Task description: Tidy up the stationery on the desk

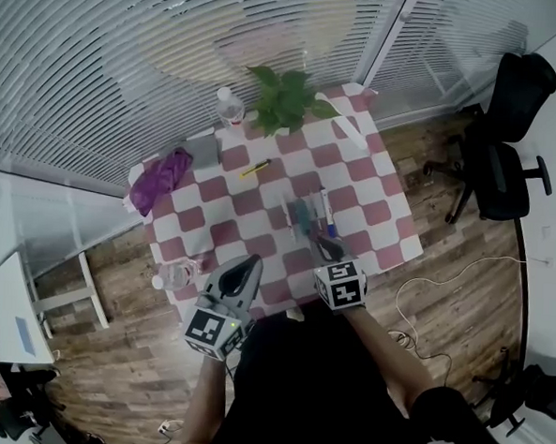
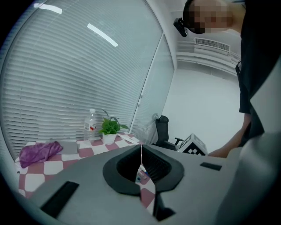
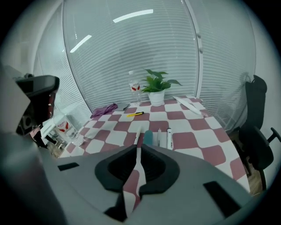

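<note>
A checkered table (image 1: 356, 174) seen from above, with a person holding two grippers over its near edge.

The left gripper (image 1: 245, 266) has its jaws fully together with nothing in them; its own view (image 2: 141, 151) shows only a hairline seam between them. A clear cup (image 1: 176, 274) stands just to its left. Ahead of it and to its left lie a purple cloth (image 2: 39, 151), a bottle (image 2: 91, 125) and a plant (image 2: 109, 128).

The right gripper (image 1: 327, 249) tilts down toward the table. Its jaws (image 3: 139, 147) are nearly together, with a thin slit between them and nothing in it. Just ahead of its tips a row of pens (image 3: 156, 137) lies side by side on the table, apart from the jaws. A yellow pen (image 3: 135, 114) lies alone farther ahead and slightly left, well apart from the row. Beyond that, at the far edge, are the plant (image 3: 157, 85) and bottle (image 3: 134, 90), with the cloth (image 3: 104, 110) off to the left.
</note>
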{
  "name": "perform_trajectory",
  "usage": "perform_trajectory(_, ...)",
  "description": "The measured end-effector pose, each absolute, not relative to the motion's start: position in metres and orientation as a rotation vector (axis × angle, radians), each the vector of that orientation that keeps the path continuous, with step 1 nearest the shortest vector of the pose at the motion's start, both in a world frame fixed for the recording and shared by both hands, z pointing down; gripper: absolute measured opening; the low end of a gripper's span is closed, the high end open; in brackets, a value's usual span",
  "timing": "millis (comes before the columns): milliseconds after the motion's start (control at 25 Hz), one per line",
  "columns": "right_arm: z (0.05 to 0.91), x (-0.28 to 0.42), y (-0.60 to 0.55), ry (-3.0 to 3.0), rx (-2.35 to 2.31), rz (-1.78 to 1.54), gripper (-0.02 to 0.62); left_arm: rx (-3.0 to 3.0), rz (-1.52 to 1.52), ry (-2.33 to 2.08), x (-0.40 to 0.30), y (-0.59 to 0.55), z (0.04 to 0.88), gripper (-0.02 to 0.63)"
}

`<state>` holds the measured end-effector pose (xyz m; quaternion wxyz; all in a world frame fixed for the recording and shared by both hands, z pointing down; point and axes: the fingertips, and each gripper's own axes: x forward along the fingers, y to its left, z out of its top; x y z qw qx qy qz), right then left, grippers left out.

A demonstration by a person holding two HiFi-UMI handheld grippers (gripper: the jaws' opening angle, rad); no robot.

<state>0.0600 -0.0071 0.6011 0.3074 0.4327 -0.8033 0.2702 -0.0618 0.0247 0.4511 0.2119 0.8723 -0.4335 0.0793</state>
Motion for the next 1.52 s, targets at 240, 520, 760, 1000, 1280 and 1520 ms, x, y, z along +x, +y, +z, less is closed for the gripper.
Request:
perform_trajectory(240, 0.573, 0.089, -0.022, -2.213, 1.15, 0.687, 0.021, 2.337, 0.32, -1.26, -0.056, -0.01, 0.497, 0.034)
perform_trajectory(520, 0.561, 0.092, -0.03, -2.308, 0.982, 0.714, 0.021, 2.246, 0.414, -1.287, -0.066, -0.062, 0.545, 0.034)
perform_trajectory(760, 0.564, 0.098, -0.039, -2.315, 0.957, 0.746, 0.021, 2.209, 0.476, -1.287, -0.072, -0.099, 0.572, 0.035)
perform_trajectory(1000, 0.569, 0.113, -0.052, -2.287, 0.999, 0.786, 0.021, 2.228, 0.6, -1.219, -0.066, -0.134, 0.597, 0.097)
perform_trajectory(1280, 0.577, 0.13, -0.059, -2.243, 1.041, 0.828, 0.021, 2.294, 0.85, -1.135, -0.063, -0.173, 0.636, 0.129)
perform_trajectory(1520, 0.583, 0.141, -0.058, -2.202, 1.083, 0.856, 0.021, 2.285, 1.002, -1.101, -0.072, -0.197, 0.665, 0.152)
